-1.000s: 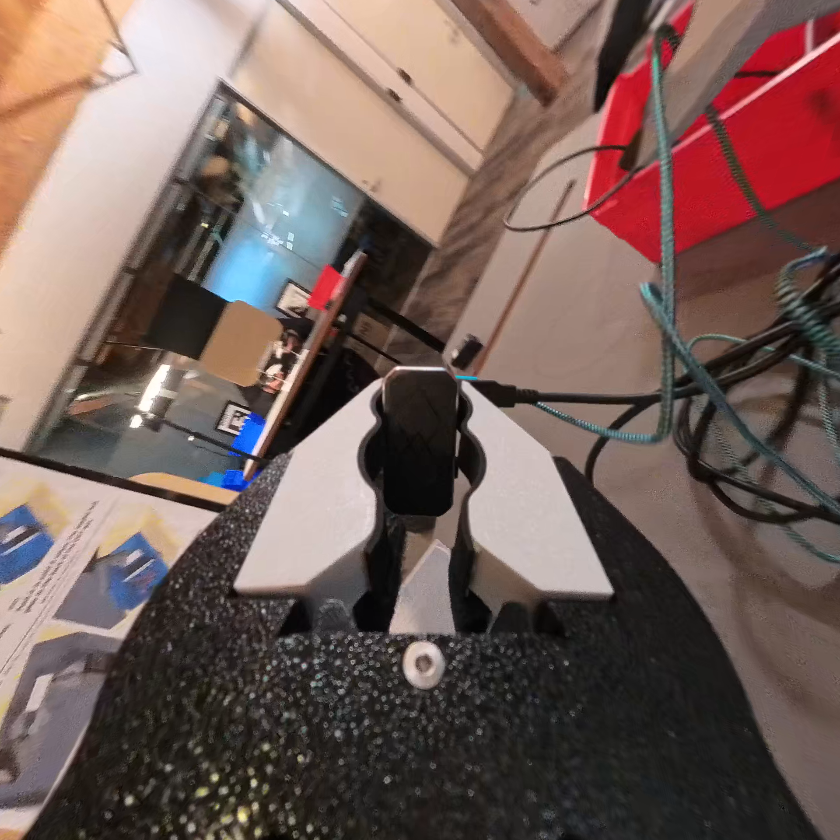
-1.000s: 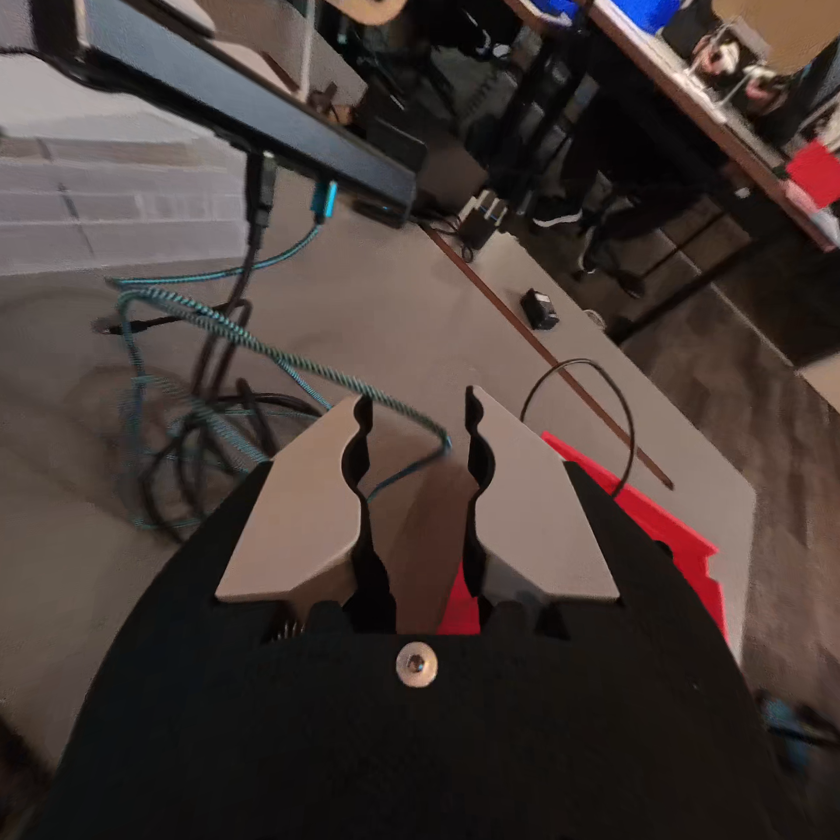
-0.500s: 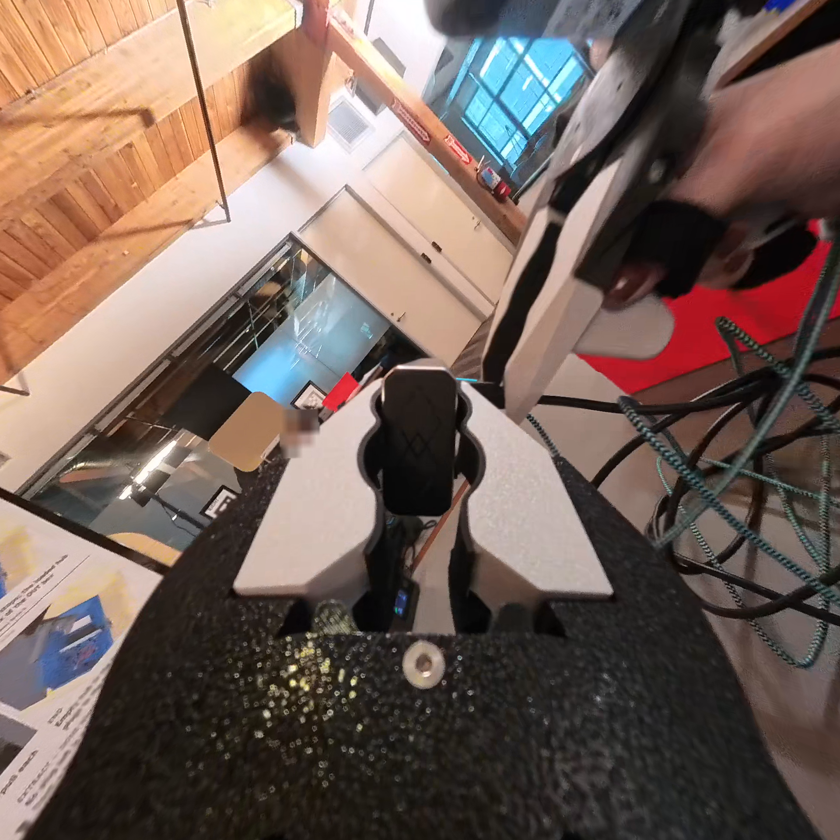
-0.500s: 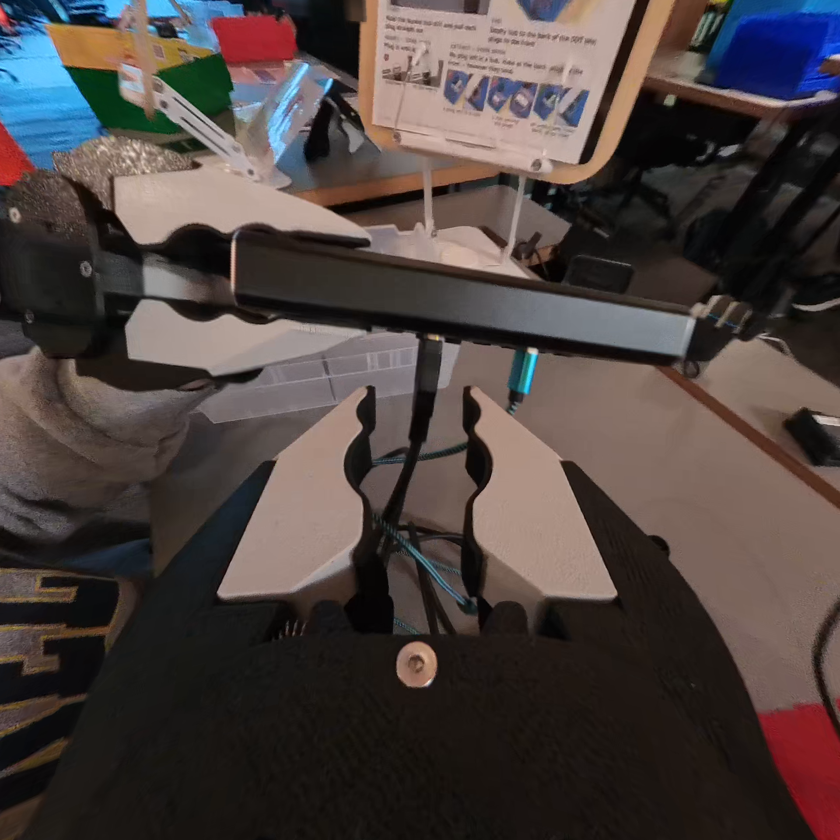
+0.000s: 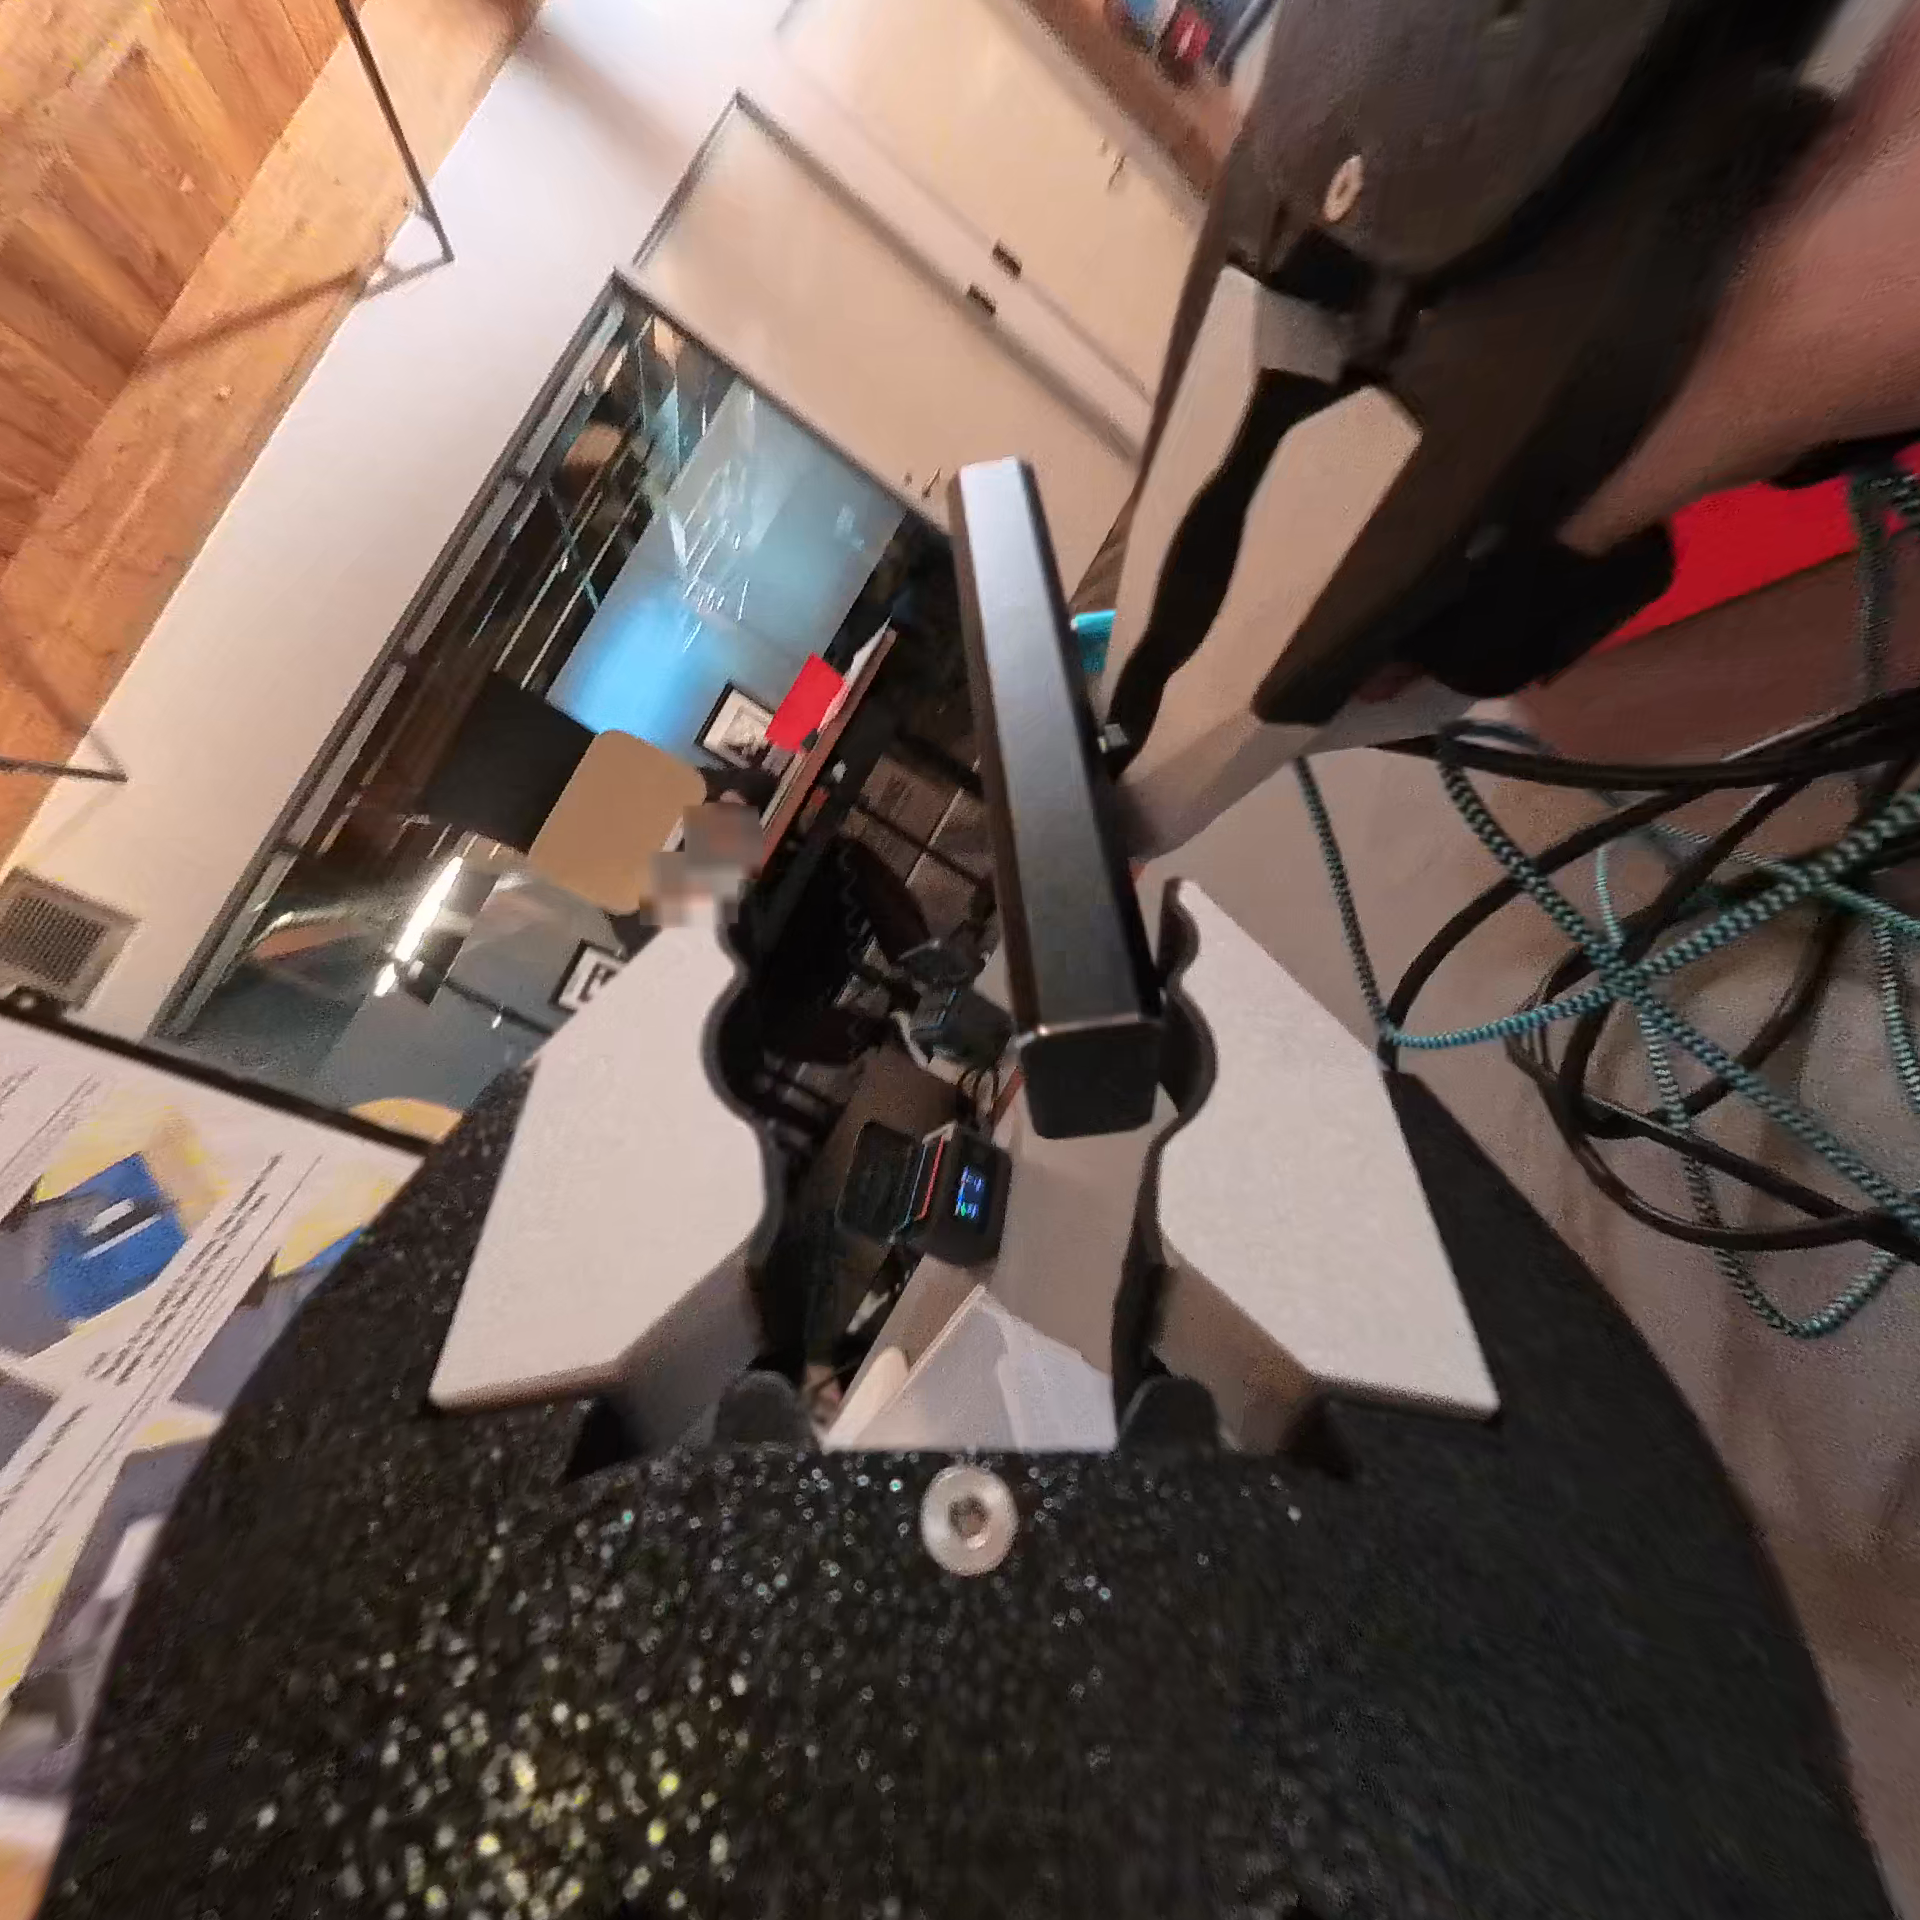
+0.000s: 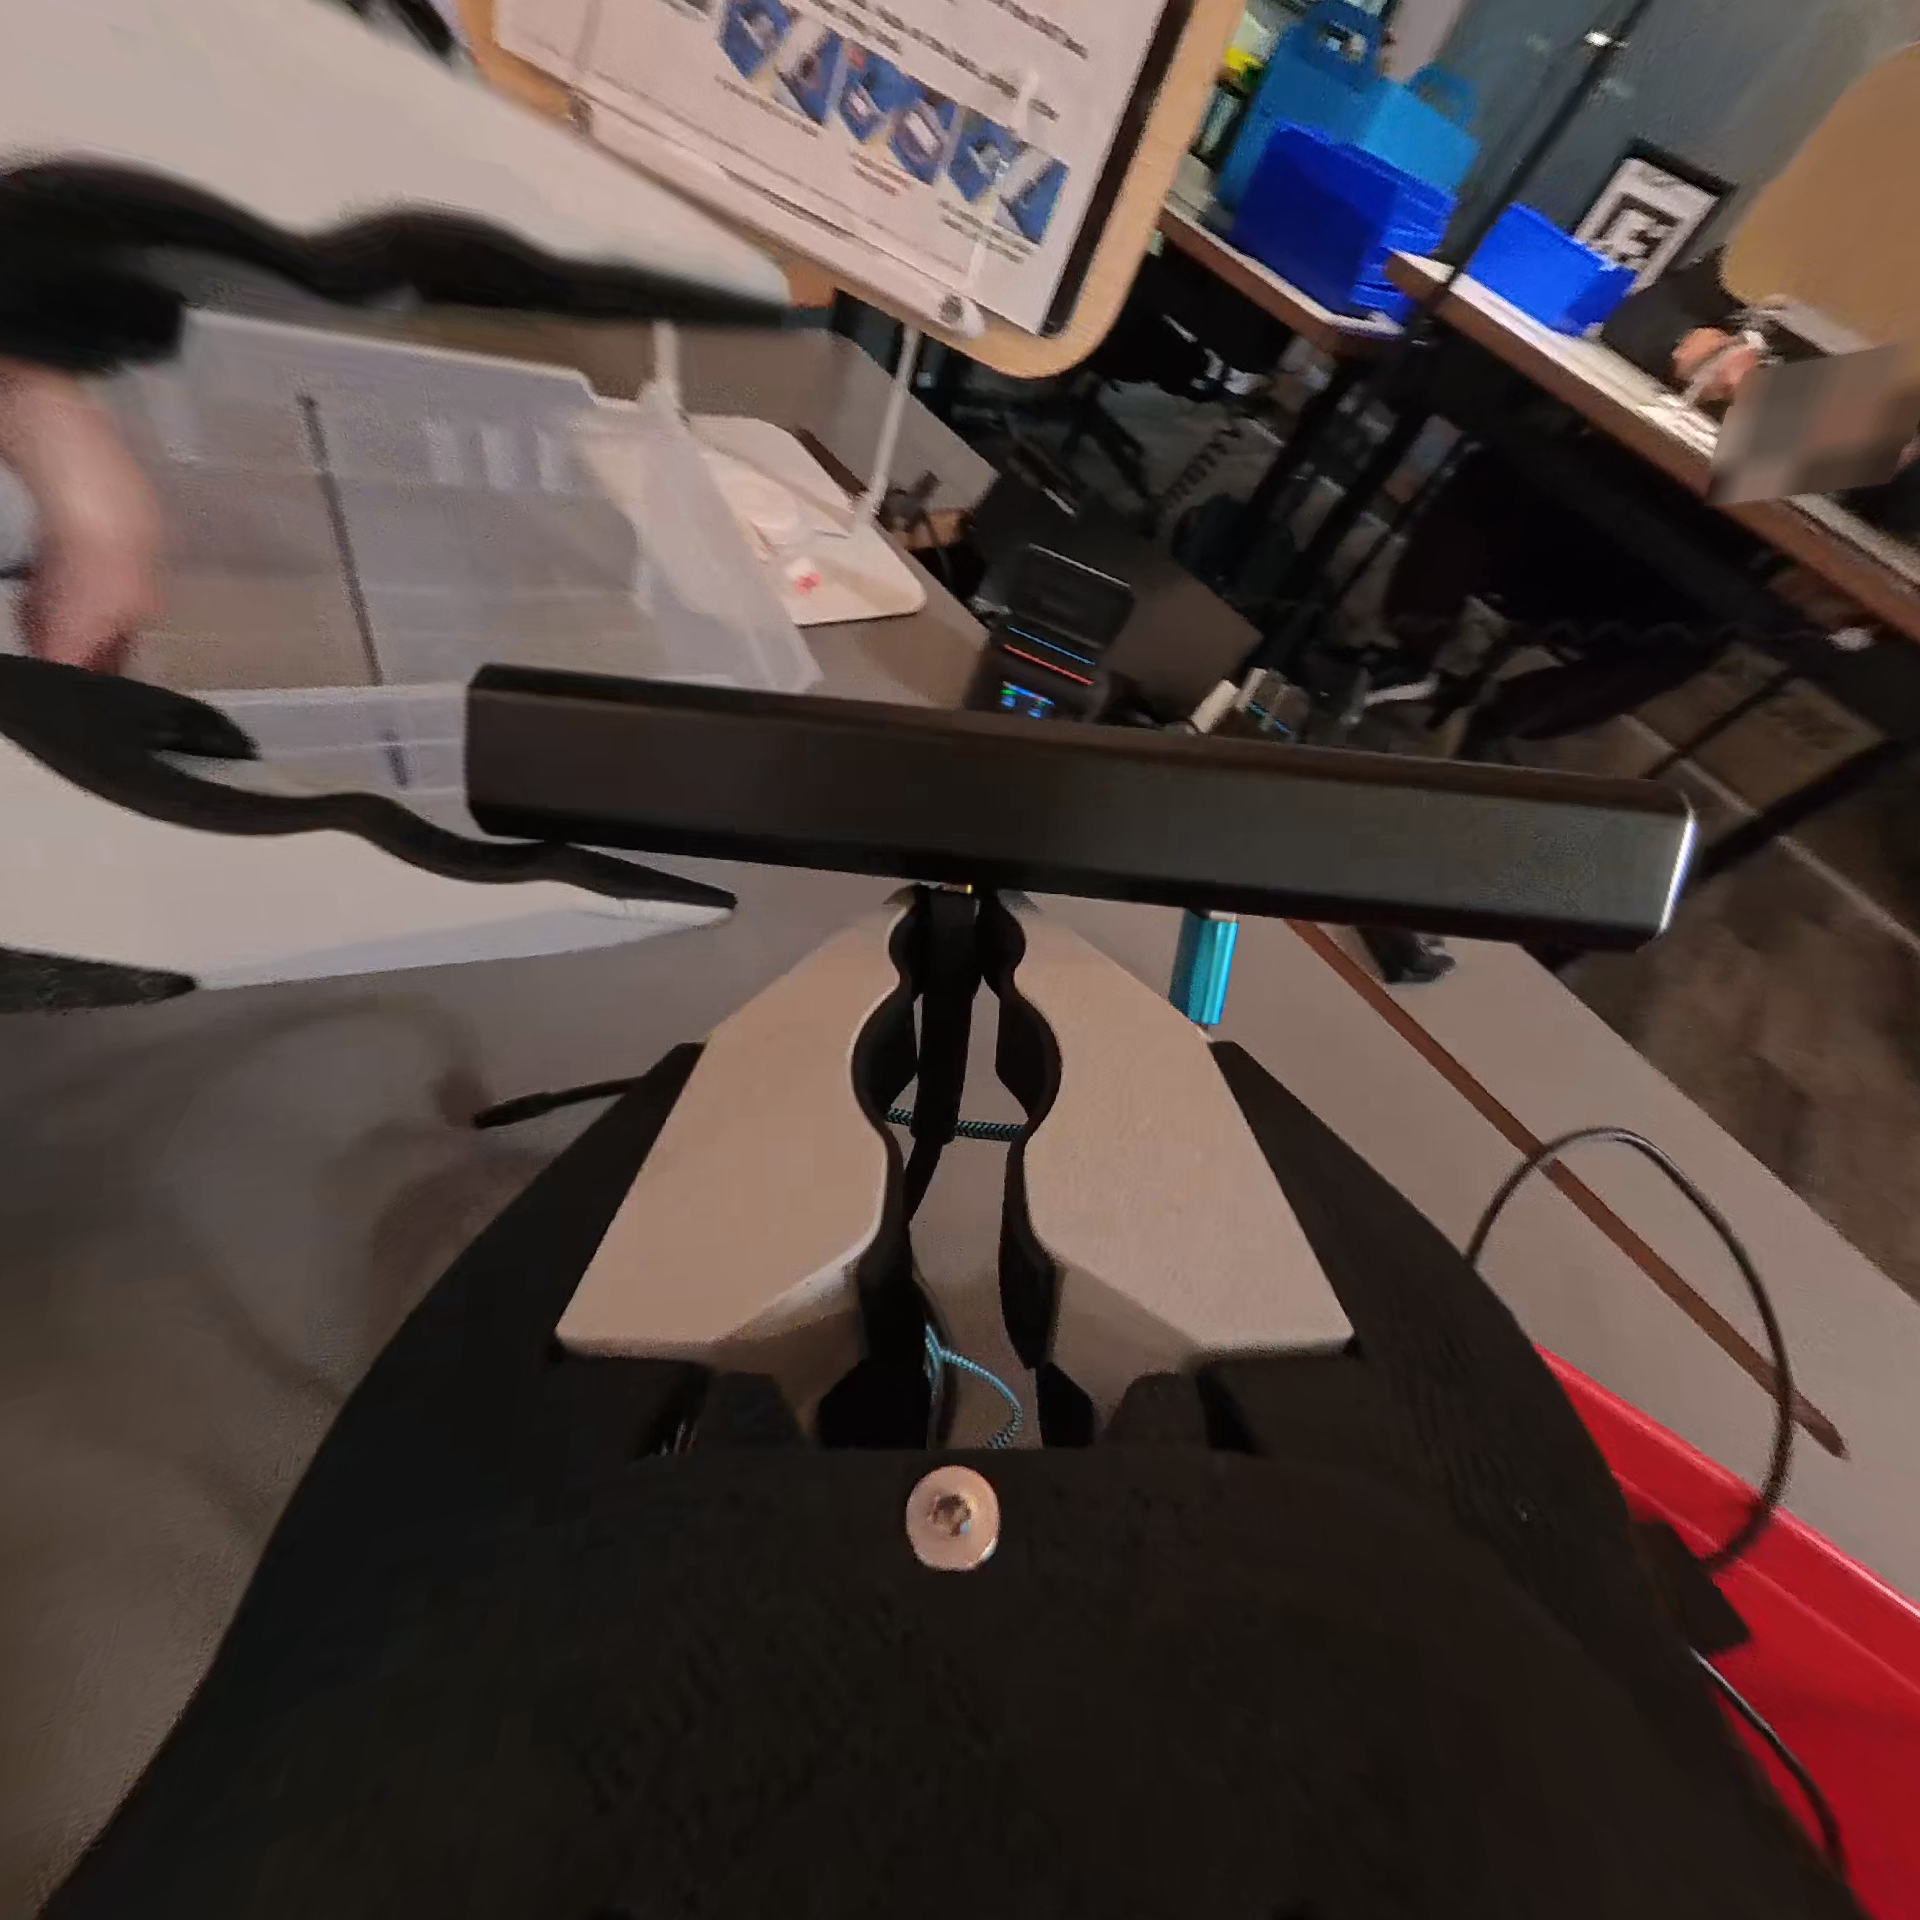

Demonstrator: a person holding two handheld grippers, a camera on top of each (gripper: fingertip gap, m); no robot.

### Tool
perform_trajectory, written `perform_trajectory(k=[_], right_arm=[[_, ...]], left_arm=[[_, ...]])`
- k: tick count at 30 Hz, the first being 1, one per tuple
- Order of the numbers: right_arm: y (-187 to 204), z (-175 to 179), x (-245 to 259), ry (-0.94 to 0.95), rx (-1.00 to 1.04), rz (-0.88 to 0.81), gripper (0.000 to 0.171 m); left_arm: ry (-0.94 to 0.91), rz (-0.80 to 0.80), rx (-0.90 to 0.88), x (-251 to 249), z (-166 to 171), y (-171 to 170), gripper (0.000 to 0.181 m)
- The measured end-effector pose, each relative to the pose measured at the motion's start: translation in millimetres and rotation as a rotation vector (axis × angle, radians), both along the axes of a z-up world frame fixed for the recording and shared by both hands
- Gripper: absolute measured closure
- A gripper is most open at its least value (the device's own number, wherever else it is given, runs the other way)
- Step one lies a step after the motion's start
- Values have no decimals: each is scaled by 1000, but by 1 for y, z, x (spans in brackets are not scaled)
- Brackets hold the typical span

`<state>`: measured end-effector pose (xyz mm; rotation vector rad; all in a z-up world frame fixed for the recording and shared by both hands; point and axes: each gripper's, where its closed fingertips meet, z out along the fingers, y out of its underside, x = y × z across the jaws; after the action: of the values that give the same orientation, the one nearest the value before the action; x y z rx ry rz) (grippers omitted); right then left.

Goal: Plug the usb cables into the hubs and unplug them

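Hub [image 6: 1039,800] is suspended above the counter [image 6: 260,1195], its end resting against 1 finger of the released left hand-held gripper [image 5: 961,1029]. Right hand-held gripper [image 6: 951,935] is clenched on the black plug [image 6: 948,914] beneath it, apparently for extraction.

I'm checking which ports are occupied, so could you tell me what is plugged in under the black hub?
Under the hub, a black plug sits between the right gripper fingers, and a blue plug hangs beside it. The ports themselves are hidden by the hub's body.
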<state>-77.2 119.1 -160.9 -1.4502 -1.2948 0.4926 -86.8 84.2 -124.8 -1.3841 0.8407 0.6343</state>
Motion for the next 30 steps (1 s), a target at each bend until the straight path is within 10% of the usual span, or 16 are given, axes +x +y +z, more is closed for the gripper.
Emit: perform_trajectory(k=[1,11,30], right_arm=[[2,-1,0,-6,14,-26,165],[-12,5,-12,56,185,-29,165],[7,6,19,130,518,-265,165]], left_arm=[[6,32,-15,-1,0,1,105],[88,196,-146,-10,-25,22,153],[-236,-23,-92,16,-33,44,155]])
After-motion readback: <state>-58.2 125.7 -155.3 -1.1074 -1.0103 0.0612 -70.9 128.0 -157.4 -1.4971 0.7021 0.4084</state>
